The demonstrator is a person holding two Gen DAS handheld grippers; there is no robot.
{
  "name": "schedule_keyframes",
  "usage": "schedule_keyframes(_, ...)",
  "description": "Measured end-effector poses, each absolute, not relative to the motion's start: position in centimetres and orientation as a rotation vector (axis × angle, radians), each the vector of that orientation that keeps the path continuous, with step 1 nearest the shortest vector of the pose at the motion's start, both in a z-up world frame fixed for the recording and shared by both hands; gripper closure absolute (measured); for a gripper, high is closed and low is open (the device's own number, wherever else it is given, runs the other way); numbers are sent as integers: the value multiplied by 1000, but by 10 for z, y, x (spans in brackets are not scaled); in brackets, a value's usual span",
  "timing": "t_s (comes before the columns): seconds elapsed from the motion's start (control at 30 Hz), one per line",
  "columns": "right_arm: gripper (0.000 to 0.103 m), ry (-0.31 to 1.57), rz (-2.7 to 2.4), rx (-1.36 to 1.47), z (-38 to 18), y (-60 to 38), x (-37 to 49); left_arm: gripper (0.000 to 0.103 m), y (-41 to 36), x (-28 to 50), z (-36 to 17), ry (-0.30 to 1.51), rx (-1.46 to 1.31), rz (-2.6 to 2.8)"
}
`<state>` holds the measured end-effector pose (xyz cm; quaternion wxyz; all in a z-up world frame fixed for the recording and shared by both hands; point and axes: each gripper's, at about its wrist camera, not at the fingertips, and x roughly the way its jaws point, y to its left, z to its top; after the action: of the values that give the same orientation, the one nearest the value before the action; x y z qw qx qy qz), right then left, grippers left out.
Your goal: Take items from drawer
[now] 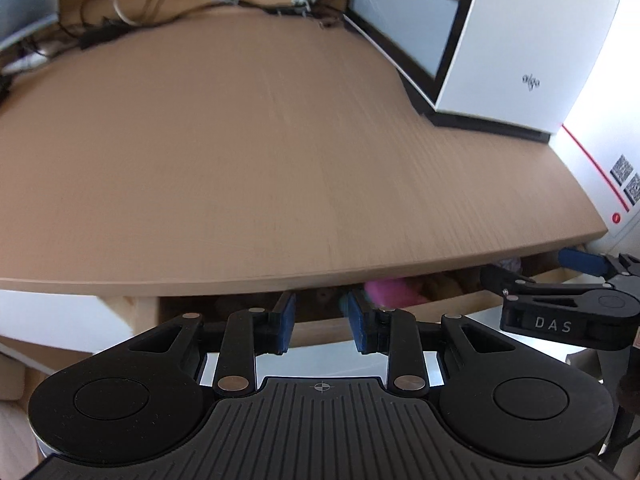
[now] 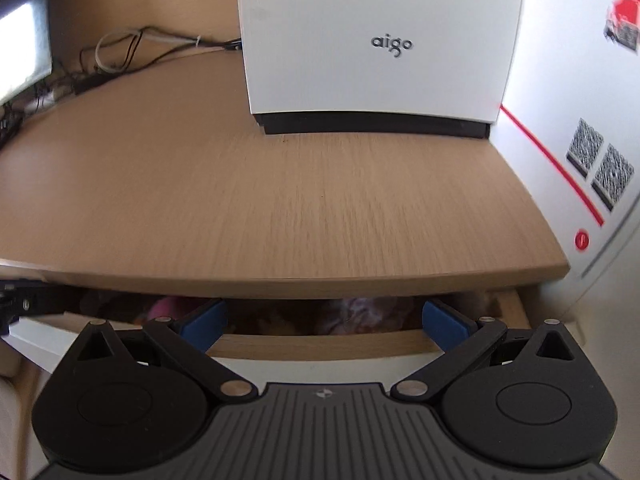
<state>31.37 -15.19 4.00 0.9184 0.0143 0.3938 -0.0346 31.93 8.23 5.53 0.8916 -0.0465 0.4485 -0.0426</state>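
Note:
Under the wooden desk top (image 1: 240, 160) a drawer (image 2: 320, 346) stands pulled out a little, its inside dark. A pink item (image 1: 390, 292) and a pale crumpled item (image 2: 360, 308) show in the slot; the other contents are too dim to tell. My left gripper (image 1: 322, 322) is open at the drawer's front edge, blue pads (image 1: 286, 320) a short way apart with nothing between them. My right gripper (image 2: 324, 324) is wide open over the drawer front, also empty. It shows in the left wrist view as the black right gripper (image 1: 536, 270) reaching into the slot.
A white aigo computer case (image 2: 380, 40) stands at the back right of the desk. Tangled cables (image 1: 160, 4) lie along the back edge beside a monitor (image 2: 20, 40). A white wall panel with QR codes (image 2: 600, 160) closes the right side.

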Motion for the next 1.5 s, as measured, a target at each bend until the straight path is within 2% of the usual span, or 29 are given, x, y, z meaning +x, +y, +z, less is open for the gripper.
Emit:
schedule_keyframes(0.23, 0, 847, -74, 31, 38, -158, 321, 72, 73, 339, 42, 990, -92, -56)
schedule_keyframes(0.43, 0, 915, -52, 49, 40, -160, 317, 72, 78, 325, 40, 1034, -135, -70)
schedule_keyframes(0.8, 0, 954, -69, 58, 46, -148, 217, 72, 73, 211, 47, 1066, -113, -126)
schedule_keyframes(1.07, 0, 1052, -140, 26, 33, -122, 164, 72, 78, 135, 47, 1037, -2, -230)
schedule_keyframes(1.17, 0, 1115, -120, 36, 31, -123, 157, 72, 79, 124, 56, 961, 79, -310)
schedule_keyframes(1.27, 0, 1164, -84, 60, 30, -128, 152, 72, 82, 122, 72, 900, 185, -394)
schedule_keyframes(1.37, 0, 1180, -62, 78, 39, -133, 147, 72, 77, 138, 75, 922, 294, -467)
schedule_keyframes(1.5, 0, 1071, 38, 80, 69, -139, 140, 72, 79, 156, 68, 962, 413, -519)
